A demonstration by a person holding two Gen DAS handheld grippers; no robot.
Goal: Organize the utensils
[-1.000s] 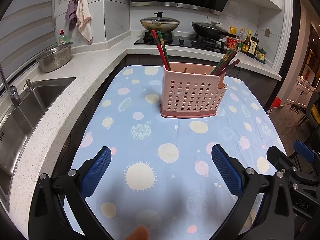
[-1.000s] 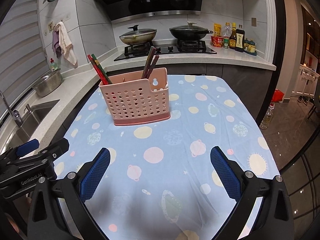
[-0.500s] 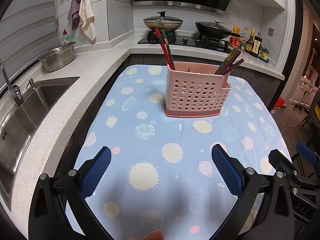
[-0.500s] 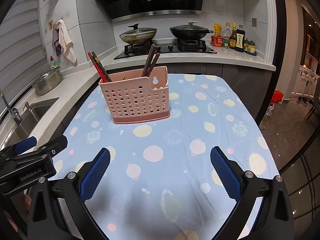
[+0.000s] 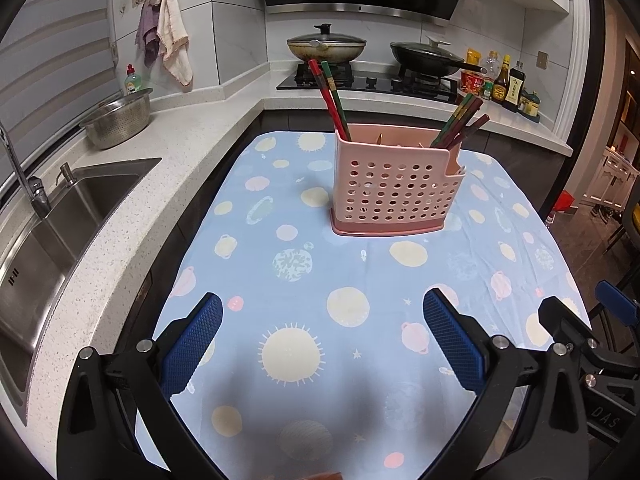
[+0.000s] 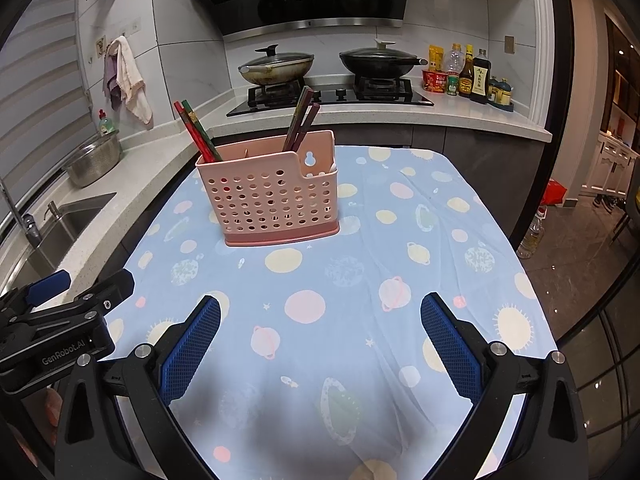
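Observation:
A pink perforated utensil holder (image 5: 394, 188) (image 6: 272, 196) stands upright on the blue planet-print tablecloth (image 5: 320, 280) (image 6: 360, 272). A red and a green chopstick (image 5: 330, 98) (image 6: 196, 130) lean out of its left end. Several dark red chopsticks (image 5: 464, 122) (image 6: 302, 122) lean out of its right end. My left gripper (image 5: 322, 340) is open over the near cloth, nothing between its blue pads. My right gripper (image 6: 320, 342) is likewise open and empty, well short of the holder. Each gripper shows at the edge of the other's view.
A steel sink (image 5: 48, 240) and a colander bowl (image 5: 118, 122) lie on the white counter to the left. Behind the table stands a stove with a lidded pan (image 6: 276, 66) and a wok (image 6: 380, 60), and sauce bottles (image 6: 468, 76). The floor drops away on the right.
Both grippers have drawn slightly back and up from the holder, staying open and empty. The holder and chopsticks have not moved.

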